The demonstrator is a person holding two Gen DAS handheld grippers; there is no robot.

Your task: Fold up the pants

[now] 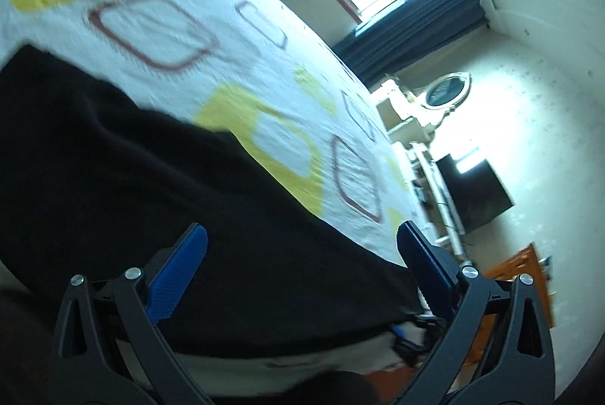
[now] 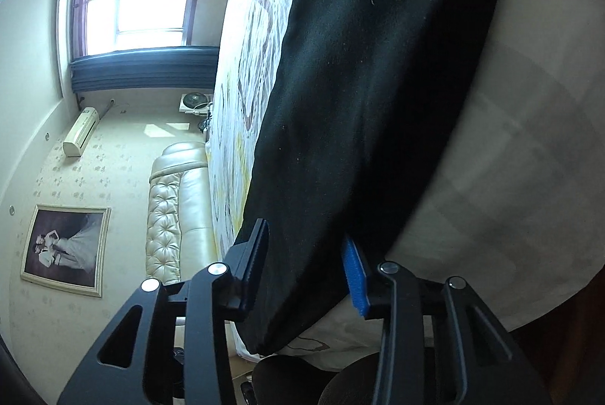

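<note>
Black pants (image 1: 124, 178) spread flat on a white bedspread (image 1: 234, 38) printed with yellow and brown squares, matte and dark with few creases showing; near edge lying along the bed's side; in the right view a long black band (image 2: 359, 83) running up the bed. Left gripper (image 1: 302, 242) with blue pads wide apart over the cloth, holding nothing; right gripper (image 2: 306, 246) likewise parted, straddling the pants' edge. Waistband and cuffs cut off; left view blurred.
</note>
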